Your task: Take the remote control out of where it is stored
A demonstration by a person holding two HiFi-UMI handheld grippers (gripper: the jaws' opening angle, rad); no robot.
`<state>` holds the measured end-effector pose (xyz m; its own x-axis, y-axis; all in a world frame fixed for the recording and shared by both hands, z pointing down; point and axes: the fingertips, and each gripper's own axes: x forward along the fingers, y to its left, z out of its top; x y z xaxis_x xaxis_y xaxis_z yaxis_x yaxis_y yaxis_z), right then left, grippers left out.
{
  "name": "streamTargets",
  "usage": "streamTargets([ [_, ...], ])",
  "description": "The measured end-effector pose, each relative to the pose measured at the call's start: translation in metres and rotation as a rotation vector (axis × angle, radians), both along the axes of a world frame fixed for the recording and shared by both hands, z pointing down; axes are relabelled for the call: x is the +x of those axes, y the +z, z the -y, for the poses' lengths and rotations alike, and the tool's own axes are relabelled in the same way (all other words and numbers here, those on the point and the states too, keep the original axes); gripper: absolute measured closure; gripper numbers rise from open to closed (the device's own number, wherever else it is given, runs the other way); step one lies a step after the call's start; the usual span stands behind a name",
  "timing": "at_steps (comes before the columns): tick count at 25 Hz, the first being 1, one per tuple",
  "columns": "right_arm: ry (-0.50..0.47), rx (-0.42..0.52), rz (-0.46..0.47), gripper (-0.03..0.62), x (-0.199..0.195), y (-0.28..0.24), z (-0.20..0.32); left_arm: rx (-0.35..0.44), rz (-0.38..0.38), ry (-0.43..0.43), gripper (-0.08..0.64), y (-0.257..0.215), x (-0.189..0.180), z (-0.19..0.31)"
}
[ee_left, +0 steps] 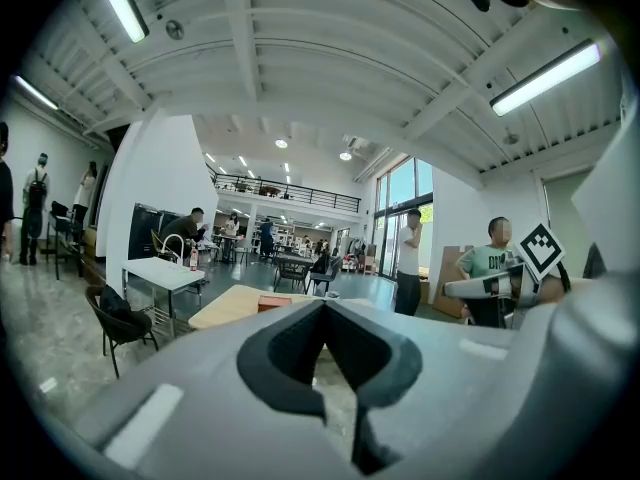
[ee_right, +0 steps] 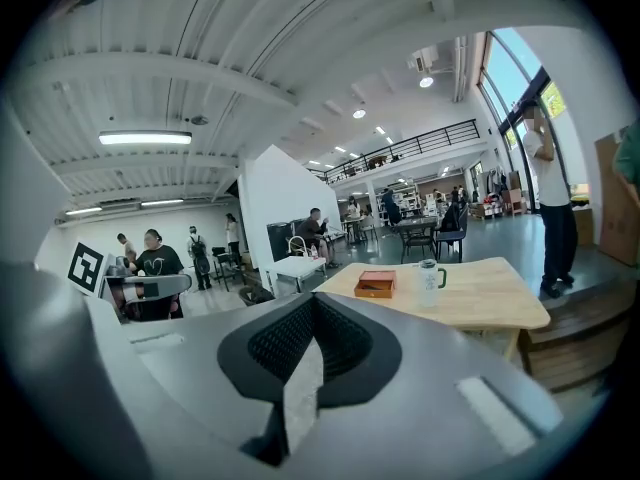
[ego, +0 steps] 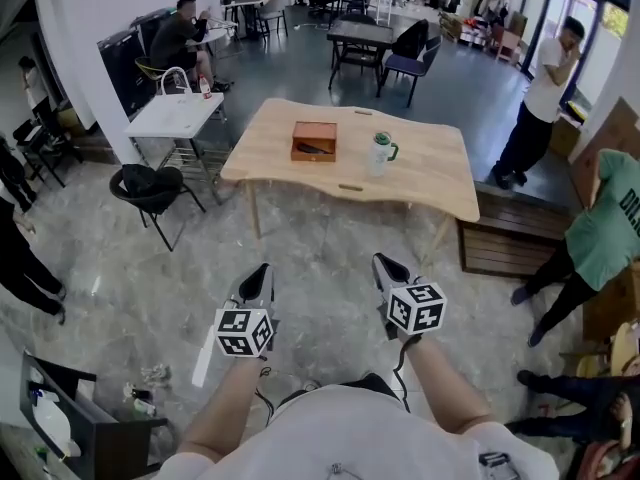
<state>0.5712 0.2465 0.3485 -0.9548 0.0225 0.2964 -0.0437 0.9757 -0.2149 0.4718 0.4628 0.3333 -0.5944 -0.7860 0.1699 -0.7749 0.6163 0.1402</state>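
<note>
Fingers (ego: 262,286) of the left gripper (ego: 260,268) are squeezing together on nothing, and the right gripper (ego: 383,261) is doing the same. In the head view both are hanging over the floor, well apart from the wooden table (ego: 430,188). An open wooden box (ego: 313,156) is sitting on that table, and a long dark thing is lying inside it, which is probably the remote control (ego: 312,148). A white cup (ego: 380,155) with a lid is standing near the box, and I cannot tell what is in it. In the left gripper view the two dark pads are meeting at the tips, and the table is looking small and far off. In the right gripper view the pads are touching too, with the box and cup showing past them. The job is only starting, I think. The person is needing to walk up to the table, let one gripper's fingers spread, and reach down into the box.
</note>
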Motion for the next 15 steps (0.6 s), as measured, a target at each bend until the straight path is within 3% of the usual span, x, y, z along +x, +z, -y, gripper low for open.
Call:
streamTargets([
  [7, 0.002, -0.008, -0.019, 0.565, -0.021, 0.010, -0.025, -0.010, -0.027, 0.016, 0.560, 0.017, -0.022, -0.020],
  [15, -0.005, -0.018, -0.039, 0.565, -0.067, 0.026, -0.016, -0.015, -0.043, 0.012, 0.560, 0.031, -0.067, -0.013],
])
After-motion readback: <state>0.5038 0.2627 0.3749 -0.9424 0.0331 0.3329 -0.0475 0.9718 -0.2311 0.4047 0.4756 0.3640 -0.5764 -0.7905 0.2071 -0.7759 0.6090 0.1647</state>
